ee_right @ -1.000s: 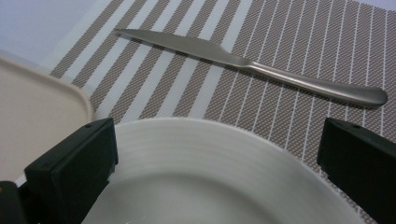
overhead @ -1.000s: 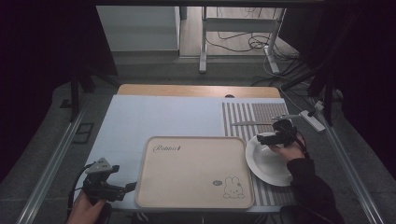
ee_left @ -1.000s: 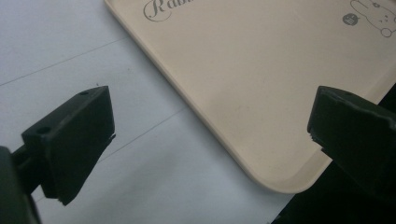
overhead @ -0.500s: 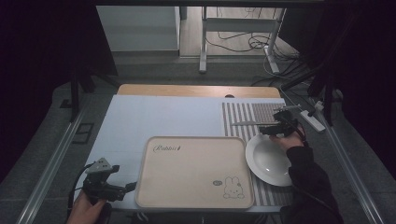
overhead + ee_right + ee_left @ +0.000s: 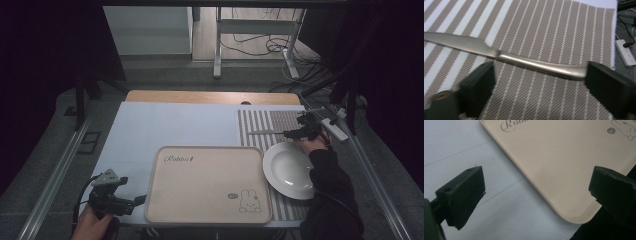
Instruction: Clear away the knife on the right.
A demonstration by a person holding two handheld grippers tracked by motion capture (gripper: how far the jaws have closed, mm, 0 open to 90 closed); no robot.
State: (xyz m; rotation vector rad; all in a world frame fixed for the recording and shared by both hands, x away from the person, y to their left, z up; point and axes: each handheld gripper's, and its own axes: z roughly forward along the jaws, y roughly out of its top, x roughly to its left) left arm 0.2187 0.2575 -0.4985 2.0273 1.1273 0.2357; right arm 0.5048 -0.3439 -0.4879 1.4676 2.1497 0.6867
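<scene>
- Knife (image 5: 506, 58) is the thing to watch: a plain metal table knife lying flat on the striped placemat (image 5: 272, 122), beyond the white plate (image 5: 290, 170), blade pointing toward the tray side.
- The right gripper (image 5: 302, 131) hovers over the mat at the knife's handle end; in the right gripper view its jaws stand wide apart, one near the neck where blade meets handle, the other at the butt of the handle (nothing is between them yet).
- That spread looks deliberate to me: a thin, flat knife gives little to pinch, so lining up on the thicker handle is the sensible approach.
- The plate sits empty on the near part of the mat, just beside the right edge of the beige tray (image 5: 207, 185), which suggests a place setting being laid or cleared; I can't say which.
- The left gripper (image 5: 117, 200) waits low at the tray's near left corner, jaws wide open and holding nothing.
- In the left gripper view, its jaws frame that rounded corner, one over the pale table cover (image 5: 474, 147), the other off toward the dark edge (parked, or ready to steady the tray, is my guess).
- The tray itself is bare apart from its printed script and small rabbit drawing.
</scene>
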